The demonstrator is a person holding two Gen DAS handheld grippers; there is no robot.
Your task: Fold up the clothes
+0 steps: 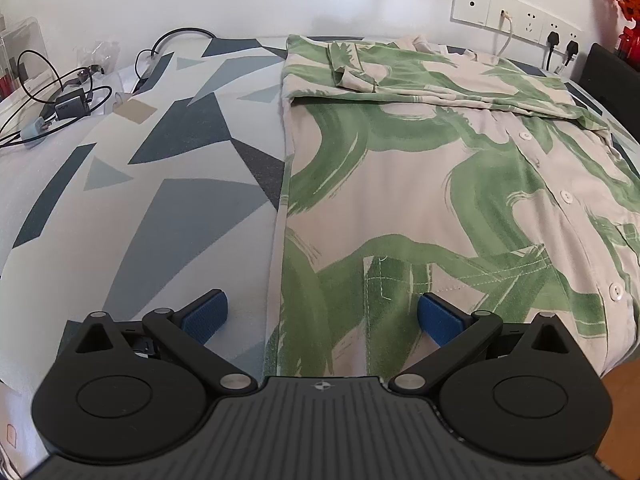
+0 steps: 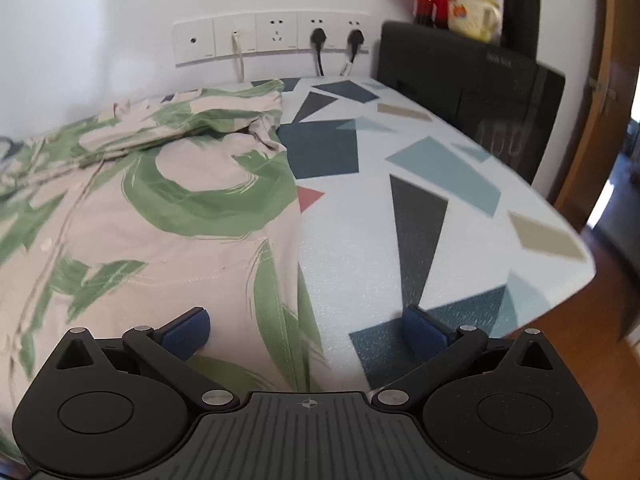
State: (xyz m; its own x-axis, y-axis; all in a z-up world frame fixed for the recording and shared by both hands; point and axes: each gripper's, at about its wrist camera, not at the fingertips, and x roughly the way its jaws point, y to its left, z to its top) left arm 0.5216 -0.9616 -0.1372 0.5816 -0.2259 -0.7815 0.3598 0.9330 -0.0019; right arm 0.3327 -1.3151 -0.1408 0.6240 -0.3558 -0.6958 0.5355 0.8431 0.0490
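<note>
A beige button-up shirt with green brush strokes (image 1: 420, 184) lies flat on the table, its sleeves folded in across the top. My left gripper (image 1: 322, 316) stands open at the near edge, straddling the shirt's left side edge with nothing between its blue pads (image 1: 206, 314). In the right wrist view the same shirt (image 2: 160, 208) fills the left half. My right gripper (image 2: 306, 332) is open too, astride the shirt's right side edge, one pad over the cloth and the other over the tablecloth.
The table wears a tablecloth with blue and grey geometric shapes (image 1: 168, 184). Cables and chargers (image 1: 60, 104) lie at the far left. Wall sockets (image 2: 272, 36) sit behind, and a black box (image 2: 472, 96) stands at the far right. The table's right edge (image 2: 576, 280) drops to a wooden floor.
</note>
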